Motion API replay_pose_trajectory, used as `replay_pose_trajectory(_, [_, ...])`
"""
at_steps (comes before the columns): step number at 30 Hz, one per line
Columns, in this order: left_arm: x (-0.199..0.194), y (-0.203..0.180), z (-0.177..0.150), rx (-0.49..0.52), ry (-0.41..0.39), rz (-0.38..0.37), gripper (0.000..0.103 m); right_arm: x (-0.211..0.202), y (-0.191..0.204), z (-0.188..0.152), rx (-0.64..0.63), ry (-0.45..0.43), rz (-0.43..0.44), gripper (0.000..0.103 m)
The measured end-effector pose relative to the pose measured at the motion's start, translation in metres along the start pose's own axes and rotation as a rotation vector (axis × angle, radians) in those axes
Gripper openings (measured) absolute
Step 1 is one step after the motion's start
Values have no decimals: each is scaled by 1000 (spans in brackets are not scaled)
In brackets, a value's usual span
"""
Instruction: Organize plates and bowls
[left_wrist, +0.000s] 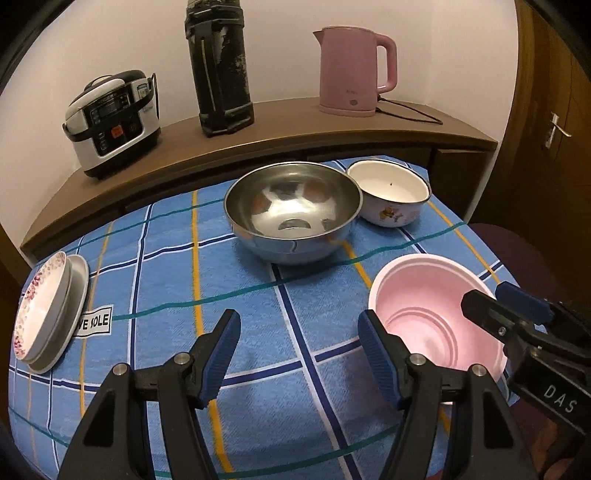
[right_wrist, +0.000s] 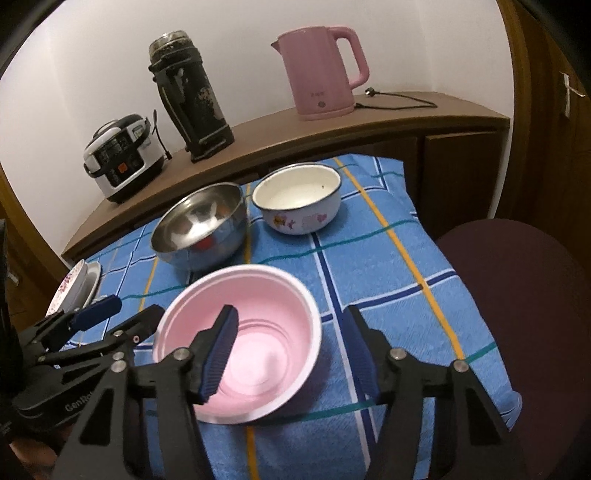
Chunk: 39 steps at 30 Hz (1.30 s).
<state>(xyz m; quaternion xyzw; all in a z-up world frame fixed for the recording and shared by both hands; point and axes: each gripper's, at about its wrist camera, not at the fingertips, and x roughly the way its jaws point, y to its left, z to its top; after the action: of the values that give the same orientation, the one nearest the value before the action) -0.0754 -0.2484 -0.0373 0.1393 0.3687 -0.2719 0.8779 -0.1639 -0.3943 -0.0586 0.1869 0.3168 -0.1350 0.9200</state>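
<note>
Right gripper (right_wrist: 291, 350) spread over the pink bowl (right_wrist: 240, 343)

I saw one finger inside the pink bowl, the other outside its right rim; beyond it stood the steel bowl (right_wrist: 199, 225), the enamel bowl (right_wrist: 297, 203) further right.

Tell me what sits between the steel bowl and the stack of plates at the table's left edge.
Only bare checked tablecloth separates the steel bowl from the plate stack; the left wrist view shows it.
</note>
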Motion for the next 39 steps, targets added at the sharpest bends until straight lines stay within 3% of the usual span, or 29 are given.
replay_pose_trajectory(6, [-2,7,3,-27,1,0,68,9,-6,-5,16,33,7,24])
replay_pose_trajectory(10, [-15,16,8,-69,-27,-21,68,11,-10,-7,27,43,7,16])
replay_pose_trajectory(13, [-18,7,11,-39,-46,-43,68,12,-10,-7,22,46,7,15])
replay_pose_trajectory(19, [2,-15,4,14,13,-79,67,13,-11,-8,37,60,28,13])
replay_pose_trajectory(23, [16,-17,1,10,56,-106,47,15,-11,-8,39,64,31,10])
replay_pose_trajectory(25, [23,-18,-2,9,79,-115,31,16,-10,-8,37,66,33,10])
replay_pose_trajectory(30, [27,-17,-5,12,94,-140,14,18,-5,-6,22,69,36,9])
replay_pose_trajectory(39, [12,5,13,-22,19,-121,11,14,11,13,-5,43,77,9])
